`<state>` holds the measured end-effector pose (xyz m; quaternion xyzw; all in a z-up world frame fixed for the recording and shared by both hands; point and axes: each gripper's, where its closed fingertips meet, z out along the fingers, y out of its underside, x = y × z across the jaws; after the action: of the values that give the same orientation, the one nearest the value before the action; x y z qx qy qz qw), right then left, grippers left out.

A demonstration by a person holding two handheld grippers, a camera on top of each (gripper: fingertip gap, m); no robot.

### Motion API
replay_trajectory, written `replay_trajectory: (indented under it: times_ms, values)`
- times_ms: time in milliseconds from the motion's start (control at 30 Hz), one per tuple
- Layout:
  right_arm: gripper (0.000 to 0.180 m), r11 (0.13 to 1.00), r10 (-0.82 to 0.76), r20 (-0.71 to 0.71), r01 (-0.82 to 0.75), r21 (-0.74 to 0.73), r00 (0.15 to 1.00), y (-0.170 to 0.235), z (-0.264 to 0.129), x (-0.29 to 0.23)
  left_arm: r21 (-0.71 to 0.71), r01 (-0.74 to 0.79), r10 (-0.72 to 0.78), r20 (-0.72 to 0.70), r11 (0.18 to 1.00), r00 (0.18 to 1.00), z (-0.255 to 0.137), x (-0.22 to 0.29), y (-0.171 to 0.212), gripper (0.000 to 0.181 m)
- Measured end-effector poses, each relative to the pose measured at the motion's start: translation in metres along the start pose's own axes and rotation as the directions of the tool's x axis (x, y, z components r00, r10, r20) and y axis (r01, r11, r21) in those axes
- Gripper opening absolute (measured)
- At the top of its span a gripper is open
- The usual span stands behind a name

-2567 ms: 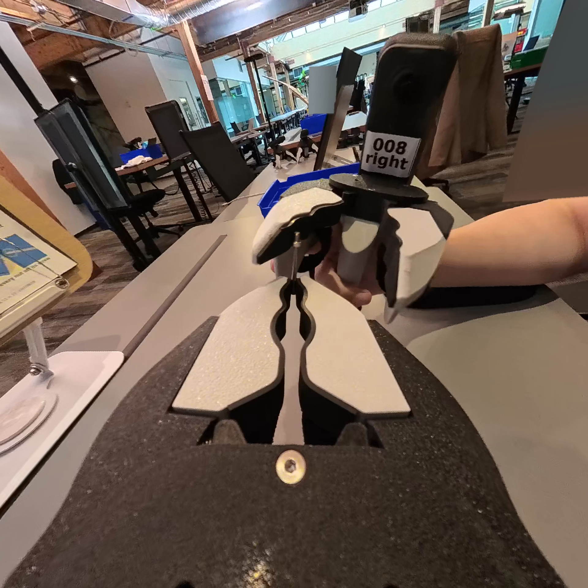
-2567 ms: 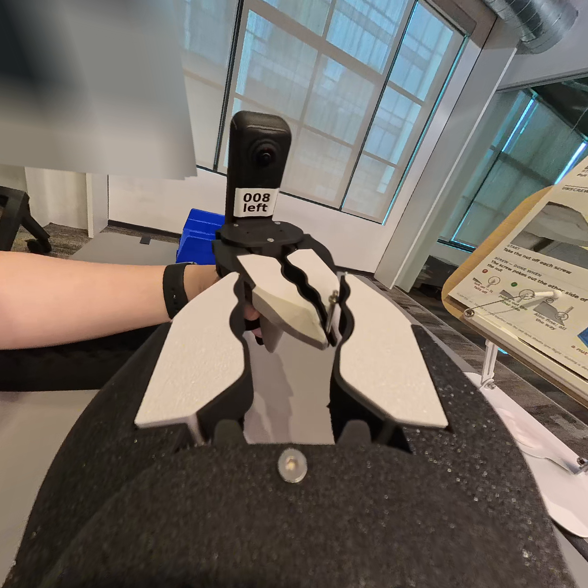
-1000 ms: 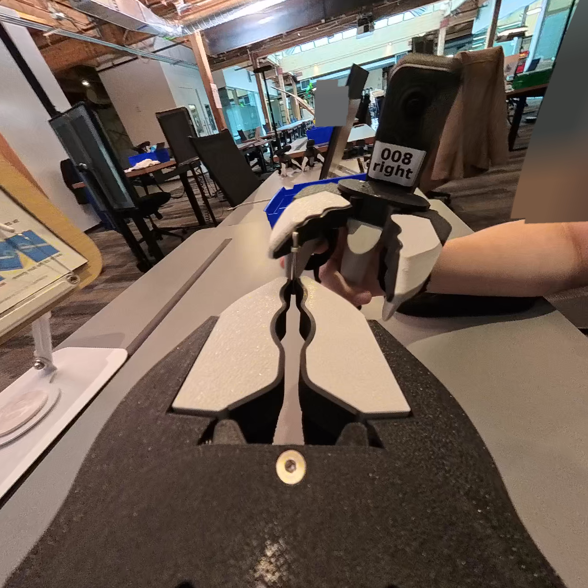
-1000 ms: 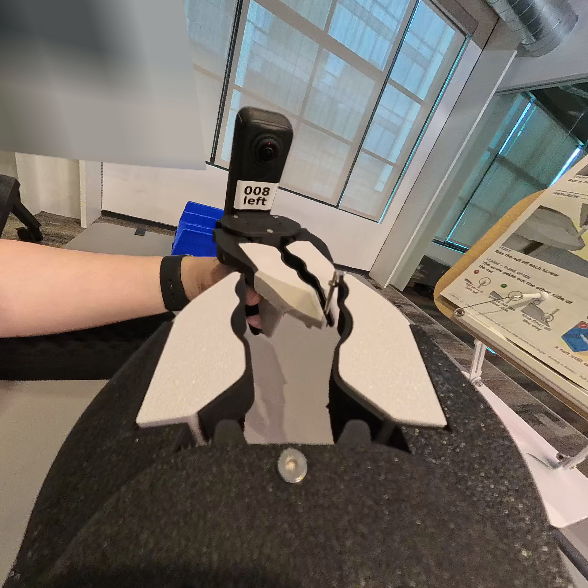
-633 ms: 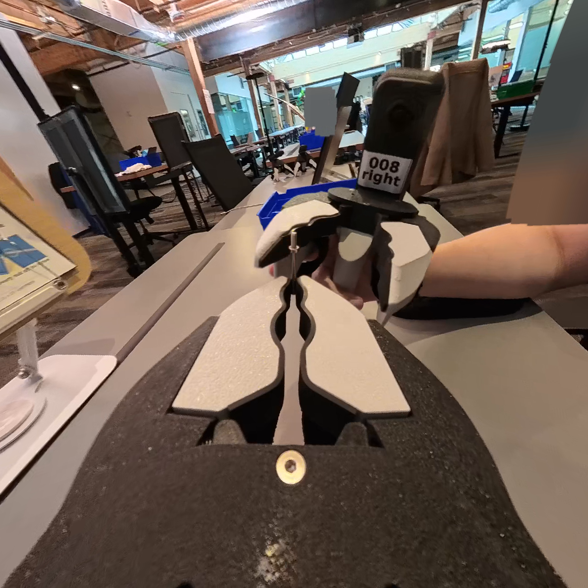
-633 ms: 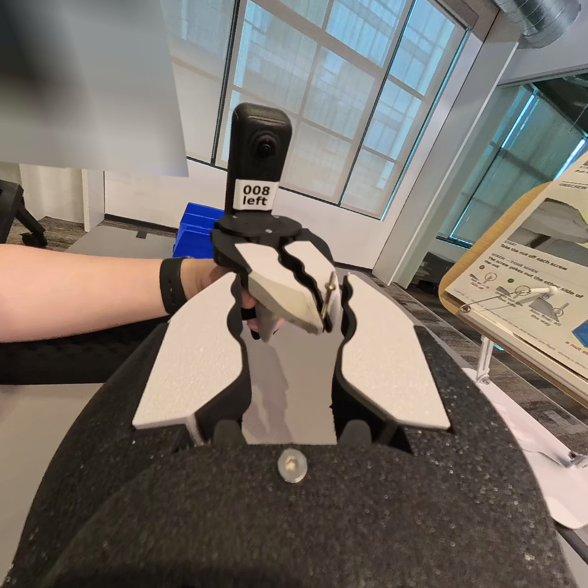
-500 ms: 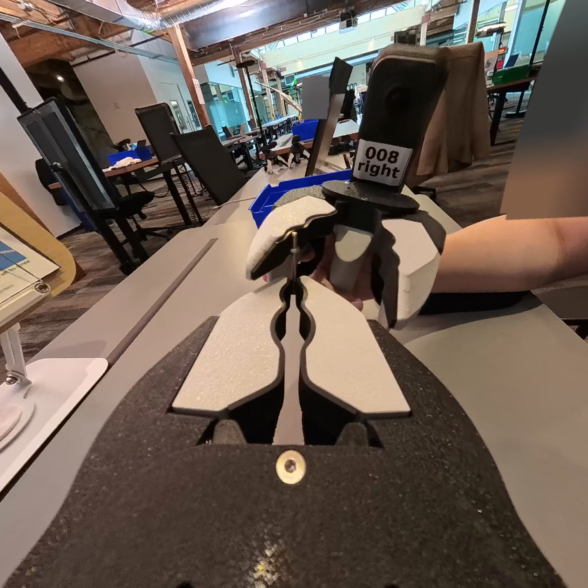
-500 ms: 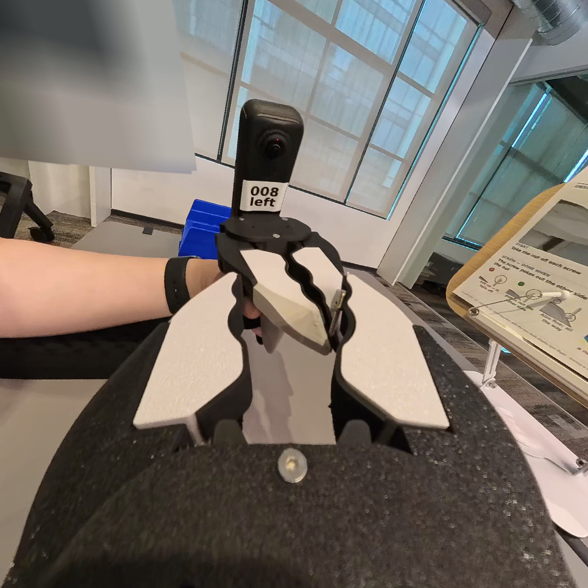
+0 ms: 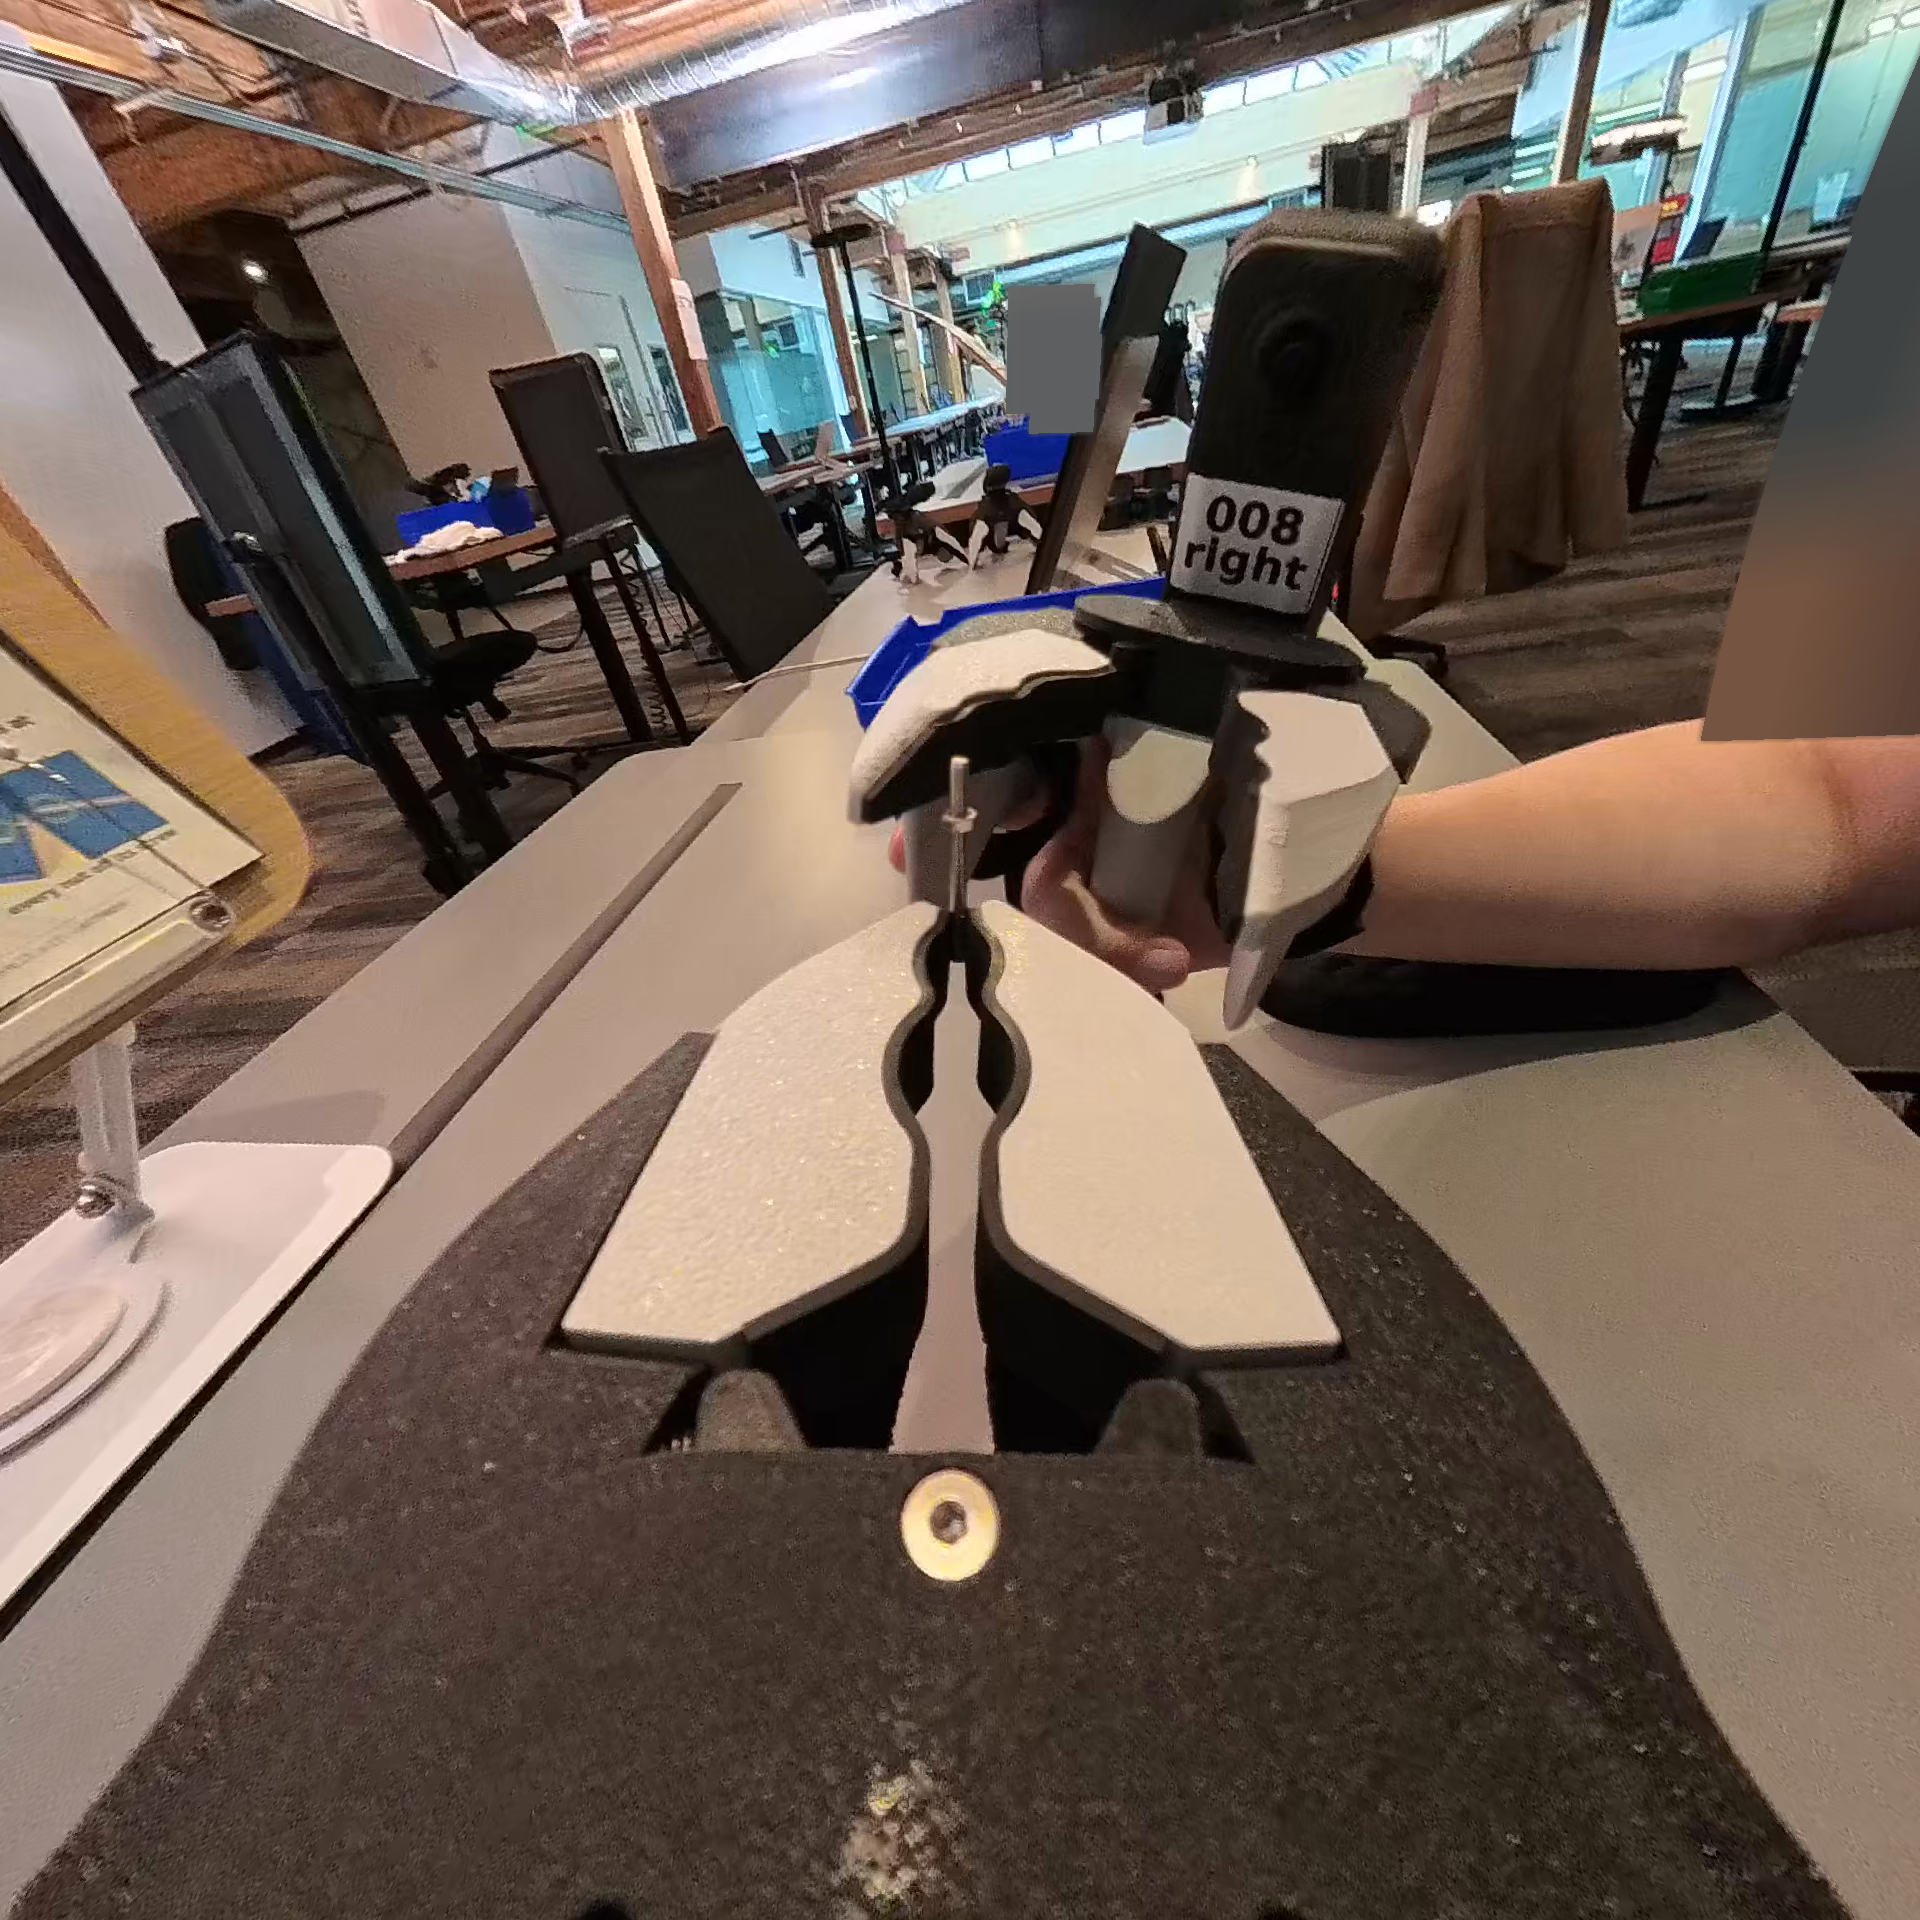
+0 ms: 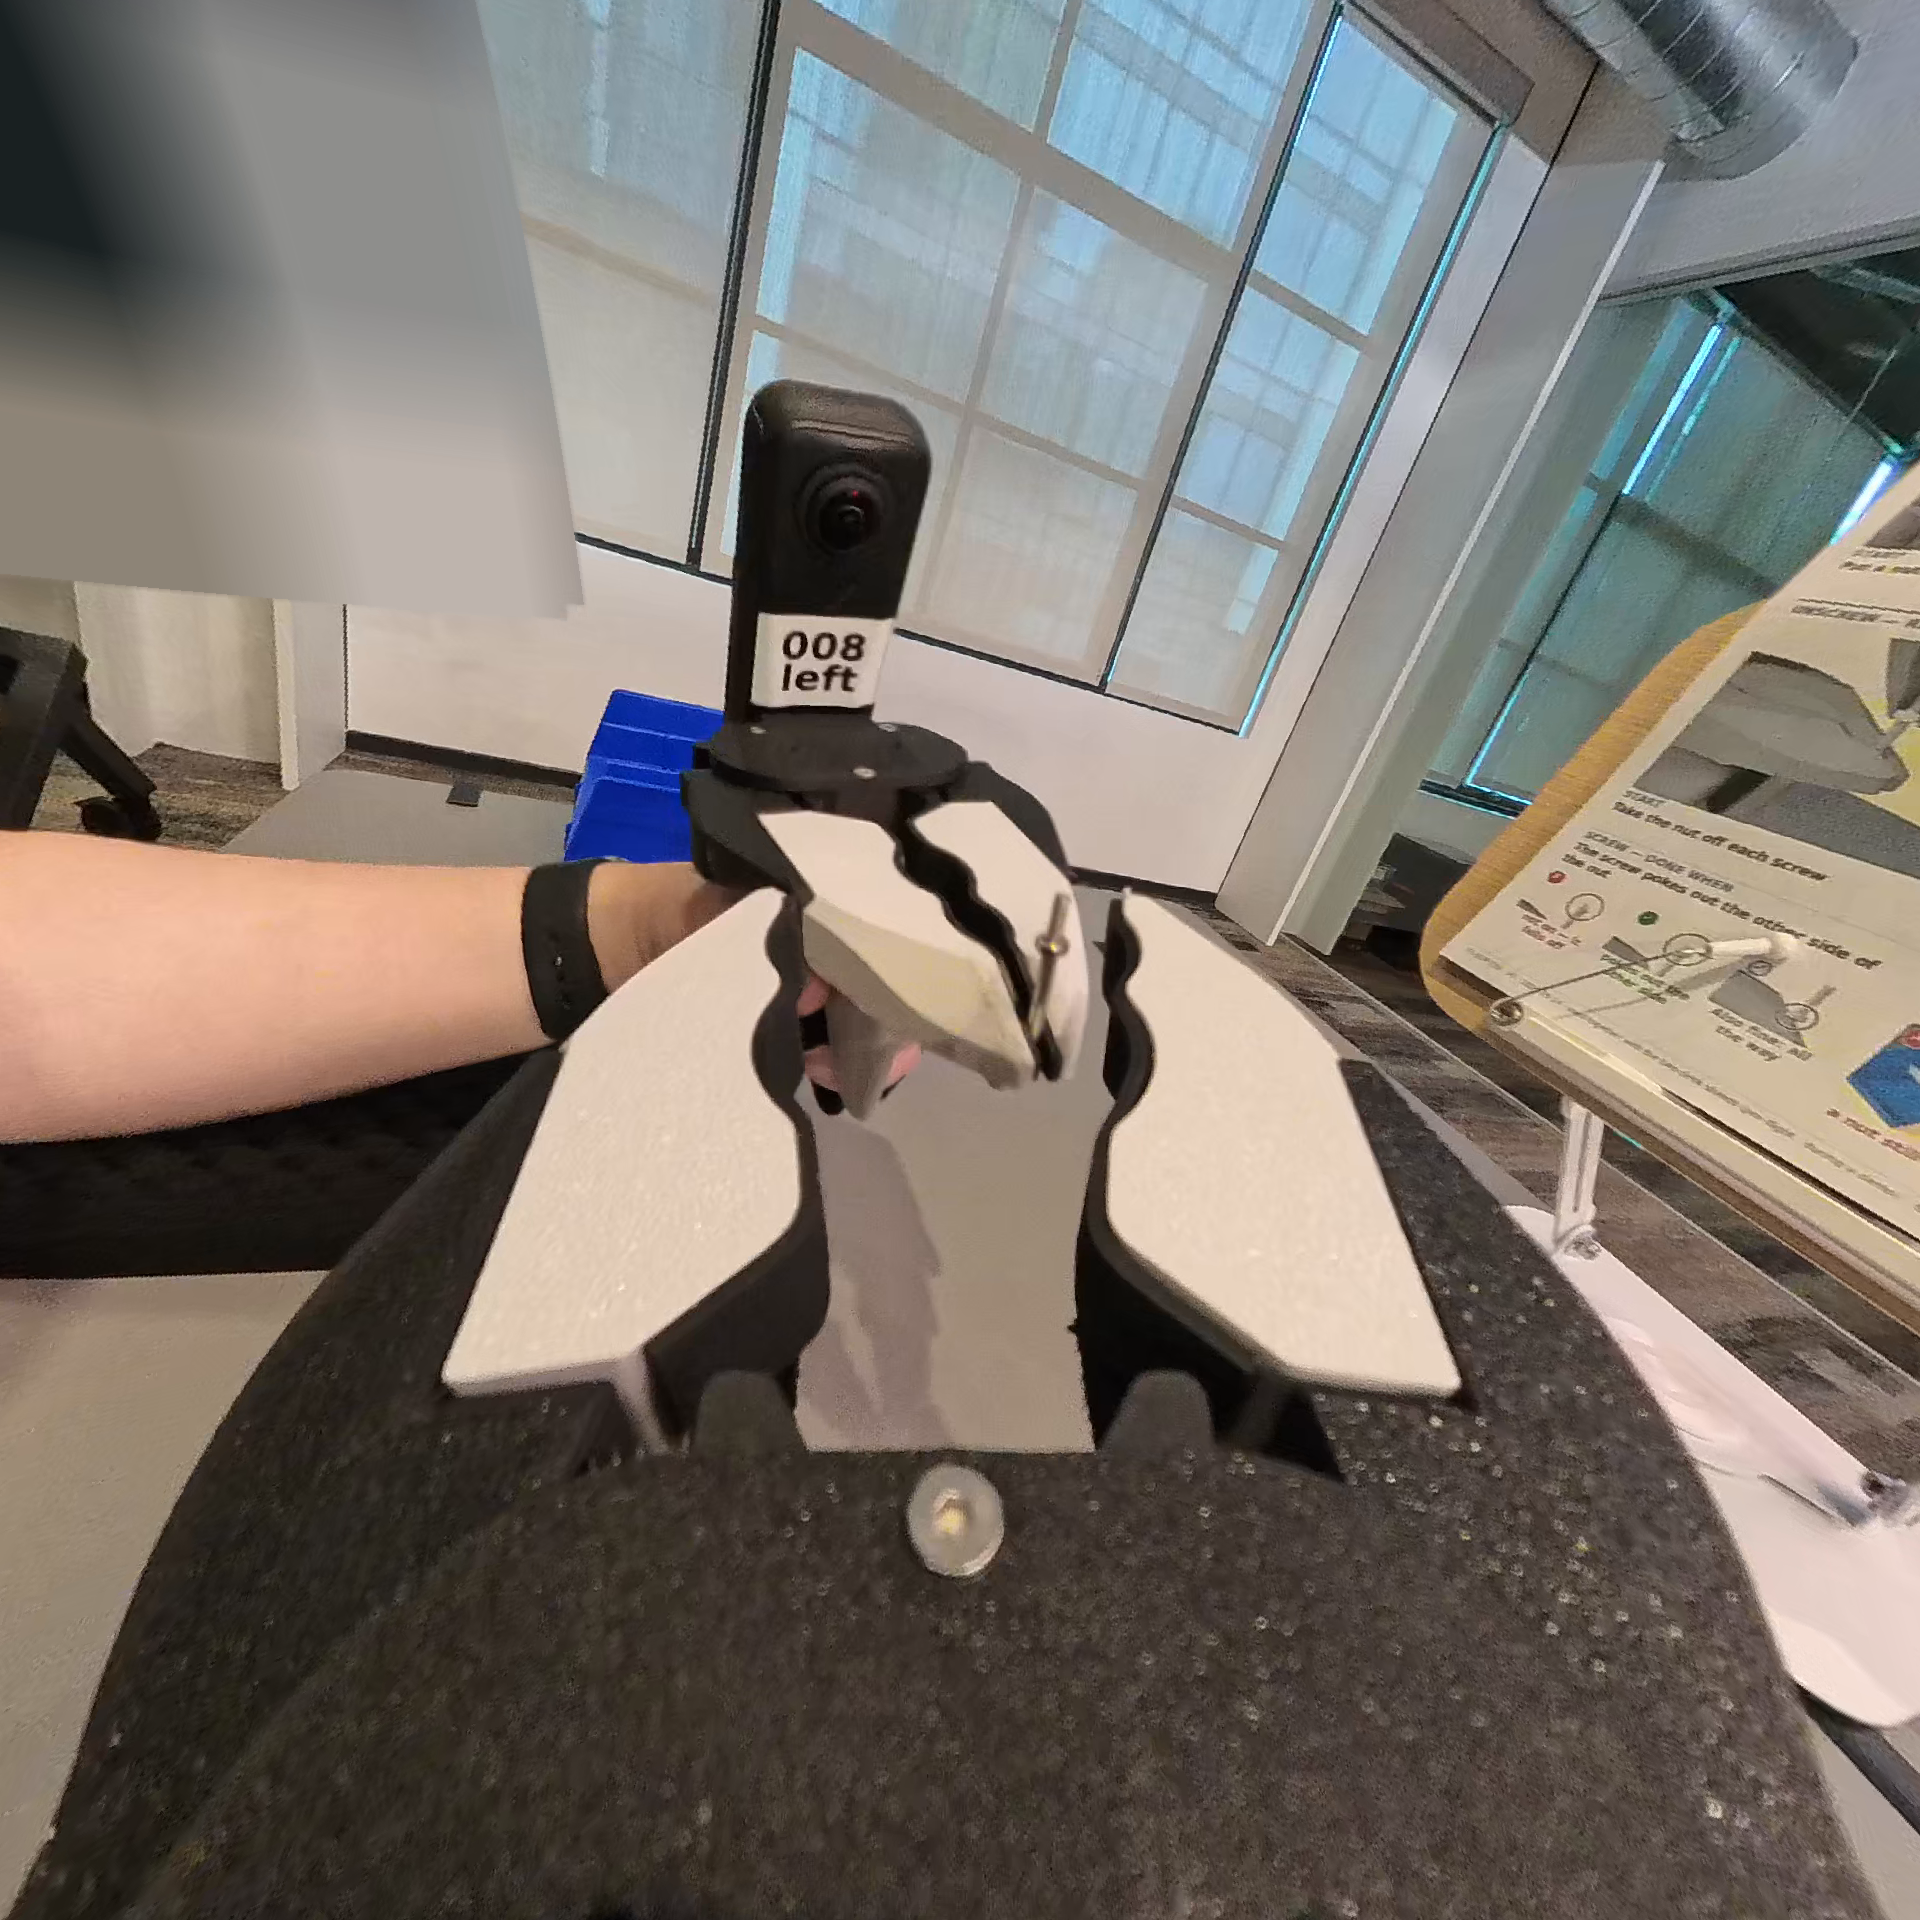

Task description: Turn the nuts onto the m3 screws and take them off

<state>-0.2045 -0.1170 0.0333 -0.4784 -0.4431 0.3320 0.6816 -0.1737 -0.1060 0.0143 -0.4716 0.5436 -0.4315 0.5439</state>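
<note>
Left gripper (image 9: pixel 954 920) pinches the screw (image 9: pixel 954 844) upright by its lower end; spread right gripper (image 10: pixel 956 971) should close squarely on the nut (image 9: pixel 957 823) above.

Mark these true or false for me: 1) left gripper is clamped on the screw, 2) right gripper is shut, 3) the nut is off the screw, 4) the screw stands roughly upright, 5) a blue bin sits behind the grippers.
1) True. The left gripper is shut on the bottom end of the screw.
2) False. The right gripper is open, its fingers spread on either side of the left gripper's tips.
3) False. The nut sits on the screw, near its top end.
4) True in the left wrist view; it leans a little in the right wrist view.
5) True. A blue bin sits on the table behind them.
</note>
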Motion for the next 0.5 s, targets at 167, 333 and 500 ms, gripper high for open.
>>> replay_trajectory:
  times_ms: [167,333,500]
  values:
    - [0.056,1.000,-0.014,0.025,0.015,-0.018,1.000,0.003,0.005,-0.009,-0.030,-0.018,0.017,-0.015,0.999,1.000,0.007,0.005,0.005,0.002]
    - [0.049,1.000,-0.006,0.021,0.006,-0.008,1.000,0.000,-0.001,-0.003,-0.001,-0.007,0.007,0.019,1.000,1.000,-0.002,-0.003,0.000,0.002]
    - [0.047,1.000,0.000,-0.015,0.000,0.010,1.000,-0.003,-0.005,0.006,0.019,0.013,-0.014,0.030,1.000,0.999,-0.007,-0.007,-0.003,0.002]
